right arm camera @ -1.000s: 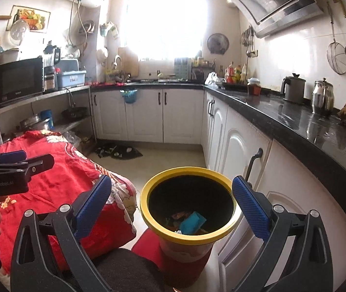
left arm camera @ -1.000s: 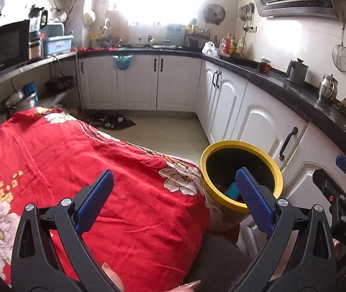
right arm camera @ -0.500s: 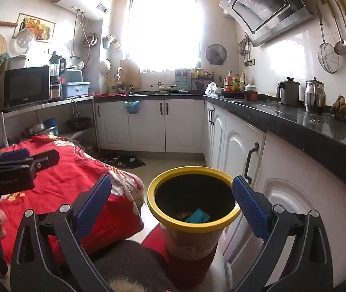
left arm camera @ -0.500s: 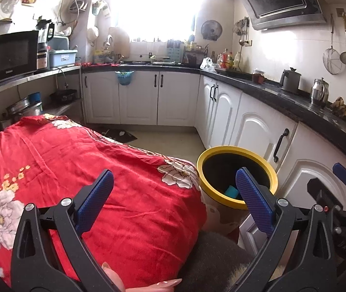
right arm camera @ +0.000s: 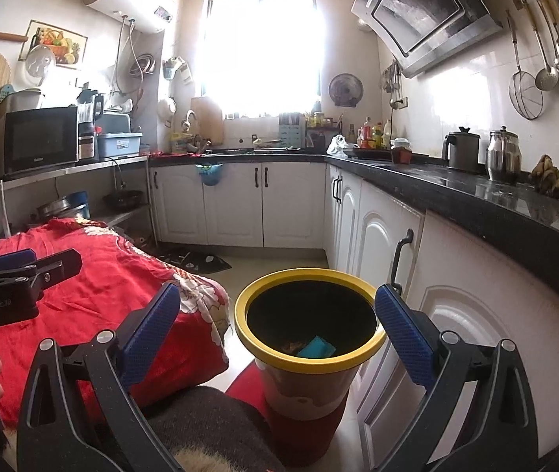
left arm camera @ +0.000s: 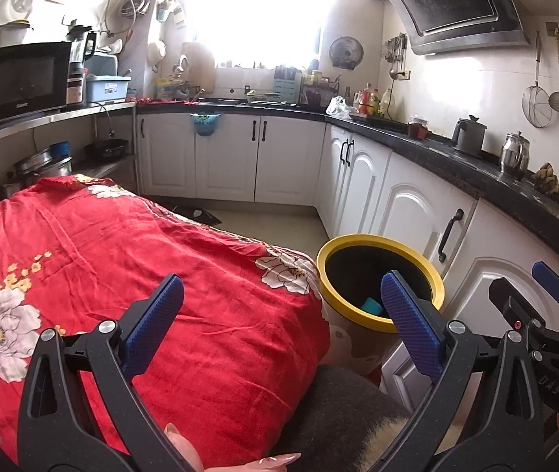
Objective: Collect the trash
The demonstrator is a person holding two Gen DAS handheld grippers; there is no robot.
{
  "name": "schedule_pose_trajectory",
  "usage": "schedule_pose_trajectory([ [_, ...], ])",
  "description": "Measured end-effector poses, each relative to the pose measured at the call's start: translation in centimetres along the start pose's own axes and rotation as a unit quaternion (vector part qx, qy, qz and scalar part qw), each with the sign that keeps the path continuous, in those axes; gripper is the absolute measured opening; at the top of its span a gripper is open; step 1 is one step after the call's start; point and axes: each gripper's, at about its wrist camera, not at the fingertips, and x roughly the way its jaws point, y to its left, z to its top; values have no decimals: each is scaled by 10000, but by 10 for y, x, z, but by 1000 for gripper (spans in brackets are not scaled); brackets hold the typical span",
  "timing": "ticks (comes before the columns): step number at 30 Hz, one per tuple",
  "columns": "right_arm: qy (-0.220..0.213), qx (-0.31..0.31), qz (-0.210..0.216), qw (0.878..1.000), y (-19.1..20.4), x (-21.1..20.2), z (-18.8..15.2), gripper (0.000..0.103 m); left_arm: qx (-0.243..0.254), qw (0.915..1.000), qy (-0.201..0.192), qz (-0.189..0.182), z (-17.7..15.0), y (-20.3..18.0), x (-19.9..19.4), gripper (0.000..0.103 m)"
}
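Two hand-held grippers in view: left hand-held gripper (left arm camera: 281, 310) released, jaws wide apart, empty, over one red floral cloth (left arm camera: 122, 259). Right hand-held gripper (right arm camera: 277, 314) released, empty, above one yellow-rimmed trash bin (right arm camera: 307, 354) on the floor beside white cabinets (right arm camera: 382, 232). One teal scrap (right arm camera: 316, 347) inside bin, among indistinct debris. Two fingertips (left arm camera: 279, 461) at lower edge.
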Motion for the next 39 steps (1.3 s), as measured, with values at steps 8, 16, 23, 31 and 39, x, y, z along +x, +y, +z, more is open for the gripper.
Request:
schedule_pose_trajectory([
  [8,-4,14,1,10000,-2,0,1,97,13,10000,-15,2,0,0,-1,92],
  [16,4,23,8,10000,-2,-1,0,97,4,10000,-15,11,0,0,-2,92],
  [23,4,24,1,10000,-3,-1,0,97,6,10000,-3,20,0,0,-2,92],
  [31,7,88,-31,10000,-3,-2,1,97,2,10000,-21,29,0,-1,-2,92],
  [39,19,103,-43,9999,-2,-2,1,97,7,10000,12,29,-1,-1,-2,92],
])
